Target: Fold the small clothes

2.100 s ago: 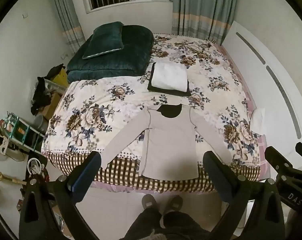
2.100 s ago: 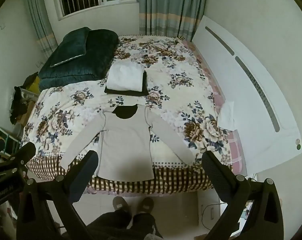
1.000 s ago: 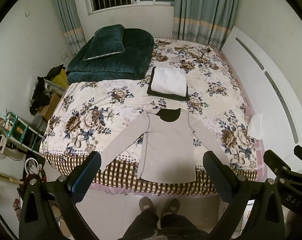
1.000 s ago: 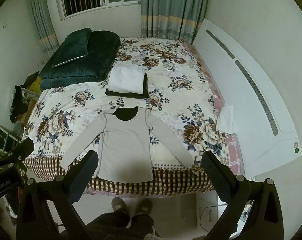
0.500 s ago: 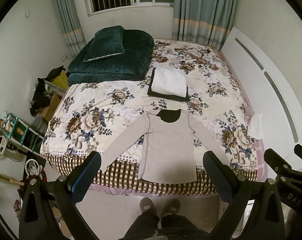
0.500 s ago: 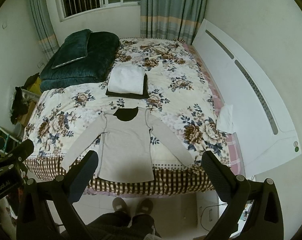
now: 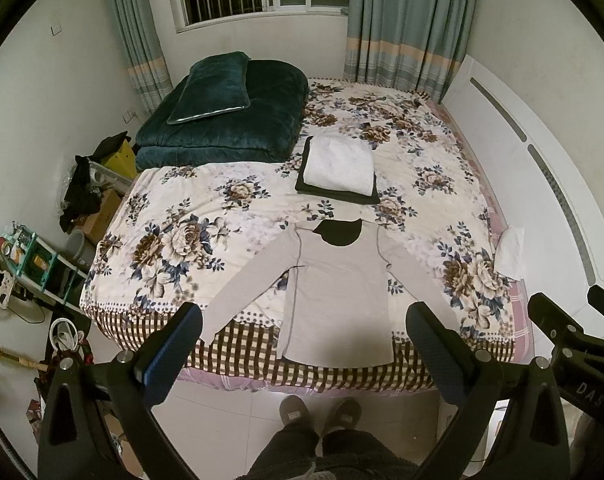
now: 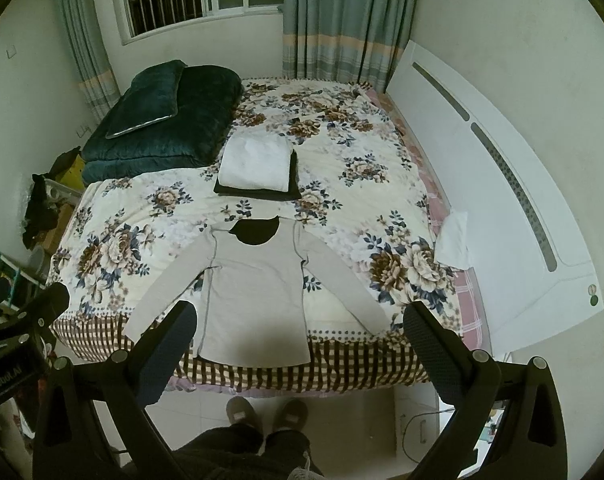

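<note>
A grey long-sleeved shirt [image 7: 338,288] lies flat on the floral bed, sleeves spread, hem at the bed's near edge; it also shows in the right wrist view [image 8: 257,292]. A folded white garment [image 7: 339,165] sits on a folded dark one just beyond the shirt's collar, also in the right wrist view [image 8: 254,164]. My left gripper [image 7: 304,354] is open and empty, held high above the near edge of the bed. My right gripper [image 8: 299,354] is open and empty at the same height, to the right of the left one.
A dark green quilt with a pillow [image 7: 225,120] fills the far left of the bed [image 7: 173,200]. A white headboard [image 8: 482,184] runs along the right. A white cloth [image 8: 454,240] lies by it. Clutter and a shelf [image 7: 29,256] stand left. The person's feet [image 7: 322,412] are on the tiled floor.
Both views shift slightly; the grippers drifted a little over the bed's near edge. The shirt and the folded pile have not moved. Both grippers stay open.
</note>
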